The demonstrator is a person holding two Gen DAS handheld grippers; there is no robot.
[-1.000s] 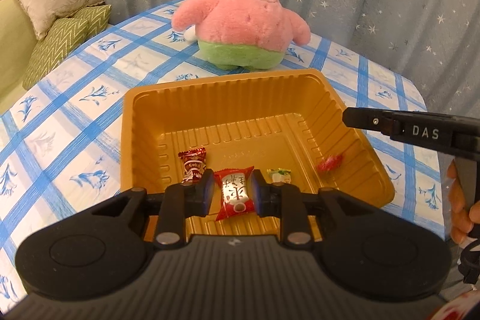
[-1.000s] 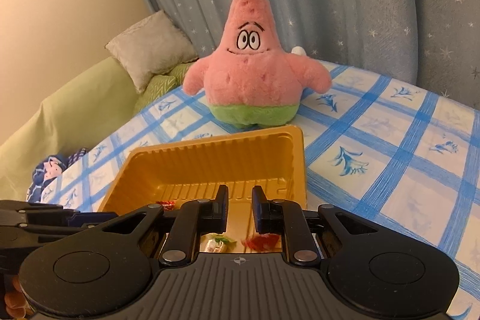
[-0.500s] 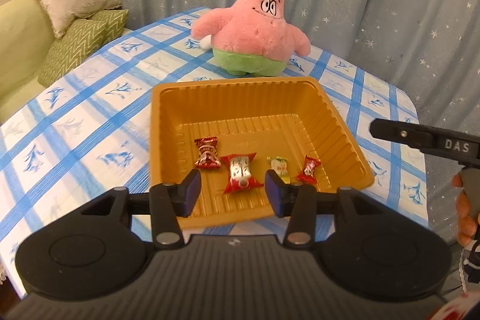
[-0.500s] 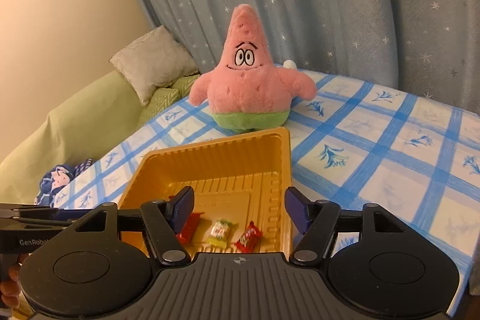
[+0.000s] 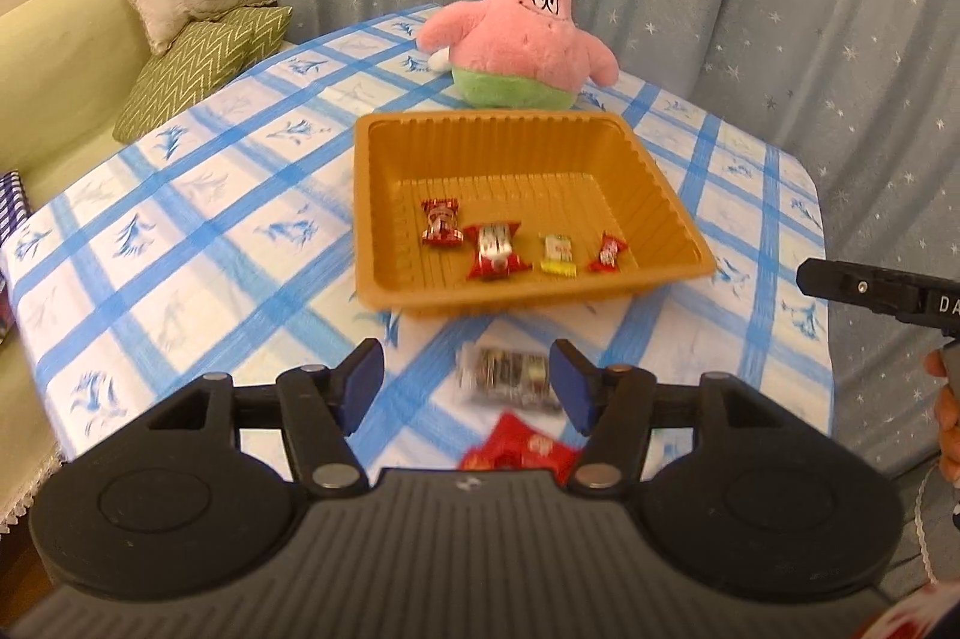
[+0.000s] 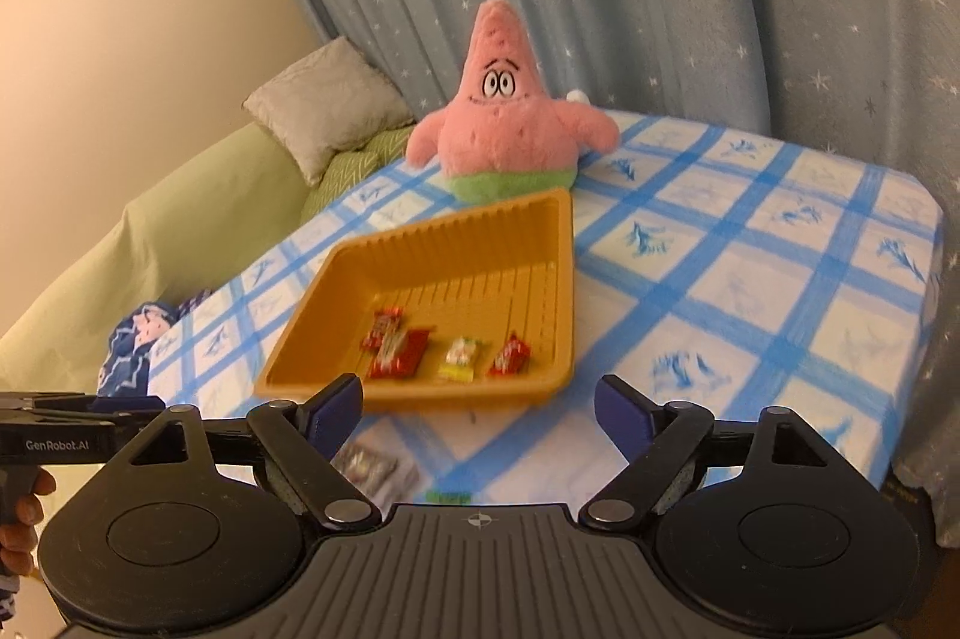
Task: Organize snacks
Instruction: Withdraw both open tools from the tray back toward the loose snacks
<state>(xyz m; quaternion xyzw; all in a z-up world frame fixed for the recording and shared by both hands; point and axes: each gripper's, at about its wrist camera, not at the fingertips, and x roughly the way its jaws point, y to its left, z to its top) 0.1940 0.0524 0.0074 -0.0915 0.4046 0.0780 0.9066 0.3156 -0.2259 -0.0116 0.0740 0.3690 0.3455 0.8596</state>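
An orange plastic tray sits on the blue-checked tablecloth and holds several wrapped candies in a row, among them a red-and-white one, a yellow-green one and a small red one. My left gripper is open and empty, pulled back in front of the tray. Below it a silvery wrapped snack and a red packet lie on the cloth. My right gripper is open wide and empty, also in front of the tray.
A pink star plush toy stands behind the tray. A green sofa with cushions lies left of the table. A starred curtain hangs behind. The table edge runs on the right. A green scrap lies near my right gripper.
Both grippers have opened, let go of candies in the tray and pulled back and up from it. The loose snacks on the cloth have come into view.
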